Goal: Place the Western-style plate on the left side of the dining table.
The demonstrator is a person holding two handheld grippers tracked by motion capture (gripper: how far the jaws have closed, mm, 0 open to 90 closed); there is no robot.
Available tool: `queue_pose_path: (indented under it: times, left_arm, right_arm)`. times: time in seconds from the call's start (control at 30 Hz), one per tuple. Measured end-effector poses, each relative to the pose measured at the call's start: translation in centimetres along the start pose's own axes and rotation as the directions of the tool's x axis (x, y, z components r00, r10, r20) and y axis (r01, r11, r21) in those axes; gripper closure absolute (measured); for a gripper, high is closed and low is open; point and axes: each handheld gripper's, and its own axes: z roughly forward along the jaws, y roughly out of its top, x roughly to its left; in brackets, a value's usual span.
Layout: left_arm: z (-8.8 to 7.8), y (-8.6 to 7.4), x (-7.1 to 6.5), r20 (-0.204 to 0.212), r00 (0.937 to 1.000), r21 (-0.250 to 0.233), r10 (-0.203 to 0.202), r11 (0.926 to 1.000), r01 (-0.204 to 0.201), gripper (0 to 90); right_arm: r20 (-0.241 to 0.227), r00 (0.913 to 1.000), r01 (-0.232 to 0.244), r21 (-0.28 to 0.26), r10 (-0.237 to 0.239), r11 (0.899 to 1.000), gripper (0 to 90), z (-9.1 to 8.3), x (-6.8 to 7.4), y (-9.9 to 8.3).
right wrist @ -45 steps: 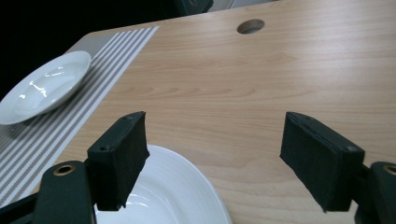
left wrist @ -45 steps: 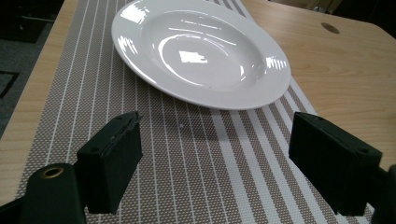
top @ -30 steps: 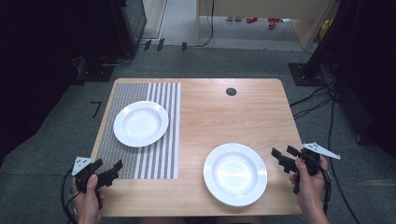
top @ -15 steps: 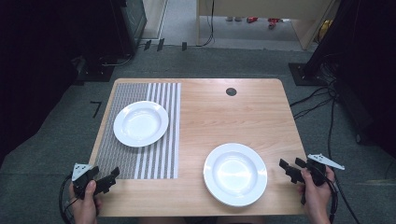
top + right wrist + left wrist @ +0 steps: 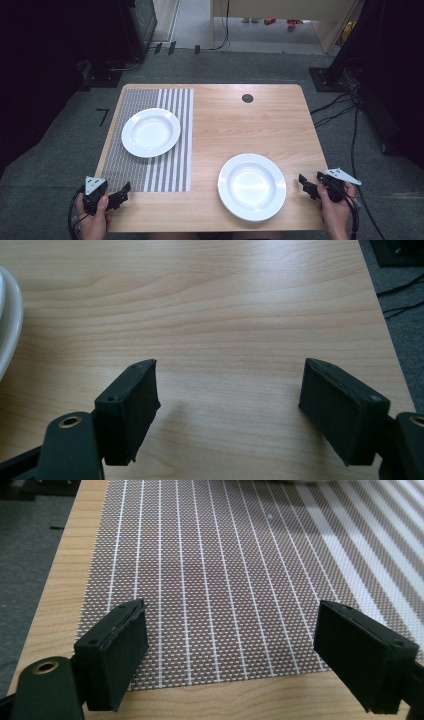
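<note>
Beside the near plate (image 5: 251, 186), right hand-held gripper (image 5: 311, 183) low at the surface (image 5: 240, 125) edge, jaws wide, empty. Left hand-held gripper (image 5: 121, 194) wide over the placemat (image 5: 225, 580). Risk: shallow approach nudges the plate instead of pinching its rim.

Grey carpet floor (image 5: 220, 65), dark black equipment (image 5: 135, 25) at left and right, cables (image 5: 330, 107) trailing on floor, light wooden furniture (image 5: 280, 10) at top, bright patch beyond.
</note>
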Motion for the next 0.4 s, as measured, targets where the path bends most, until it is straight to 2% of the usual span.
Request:
queue_pose_path:
  times: [0.13, 0.23, 0.3, 0.4]
  left_arm:
    - [0.0, 0.0, -0.1, -0.002, 1.0000, 0.004, 0.004, 1.0000, -0.004, 14.1]
    - [0.1, 0.0, -0.4, -0.024, 0.9991, 0.016, 0.035, 0.9993, -0.035, 14.2]
    - [0.3, 0.0, -0.8, -0.055, 0.9950, 0.035, 0.084, 0.9960, -0.082, 14.2]
    - [0.3, 0.0, -0.8, -0.052, 0.9954, 0.035, 0.081, 0.9962, -0.079, 14.2]
  right_arm:
    - [0.043, 0.9981, 0.043, 0.016, -0.043, 0.999, 22.7, 0.1, 0.8, -0.1]
    - [0.078, 0.9930, 0.087, 0.034, -0.089, 0.996, 21.6, 0.3, 1.3, -0.1]
    - [0.070, 0.9928, 0.095, 0.036, -0.097, 0.995, 21.2, 0.3, 1.4, -0.1]
    - [0.067, 0.9925, 0.100, 0.036, -0.102, 0.994, 21.0, 0.3, 1.4, -0.1]
